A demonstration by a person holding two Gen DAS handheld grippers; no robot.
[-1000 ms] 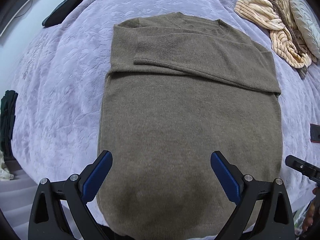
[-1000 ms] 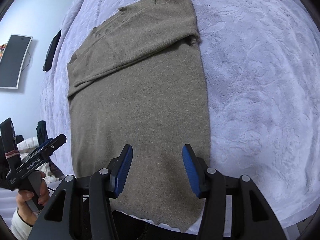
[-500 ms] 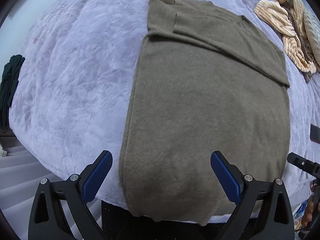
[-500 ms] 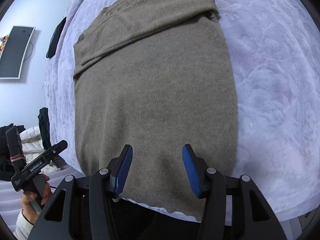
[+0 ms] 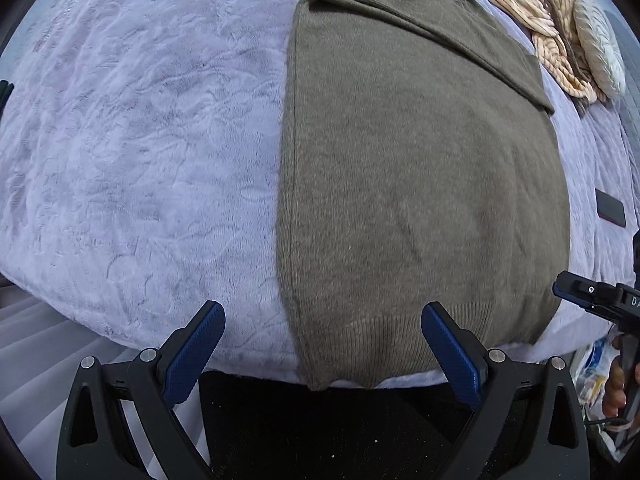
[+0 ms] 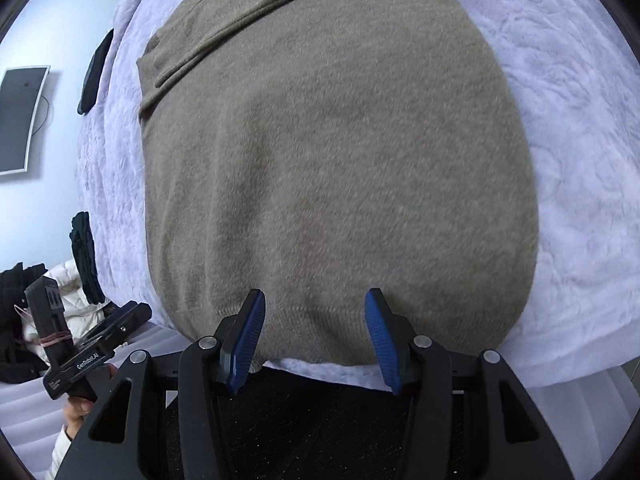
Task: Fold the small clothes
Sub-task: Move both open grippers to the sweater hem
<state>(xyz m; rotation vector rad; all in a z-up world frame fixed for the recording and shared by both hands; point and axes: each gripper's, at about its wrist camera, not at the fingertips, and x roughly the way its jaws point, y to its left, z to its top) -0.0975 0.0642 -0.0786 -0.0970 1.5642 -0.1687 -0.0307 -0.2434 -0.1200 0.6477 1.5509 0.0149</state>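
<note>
**Both grippers over the sweater hem**

Your left gripper [image 5: 322,350] hangs with jaws spread wide and empty, the hem corner of the sweater [image 5: 420,184] between its pads at 6 o'clock. Your right gripper [image 6: 314,340] is parted about halfway, gripping nothing, above the hem. The sweater lies flat on the blanket [image 5: 140,152], sleeves folded across at 12 o'clock. A striped garment [image 5: 536,20] sits at 1 o'clock.

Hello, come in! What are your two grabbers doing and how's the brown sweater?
Left gripper open, empty, over the sweater's hem corner. Right gripper open, empty, above the hem. Sweater flat on the blanket, sleeves folded across. Nothing in the way.
</note>
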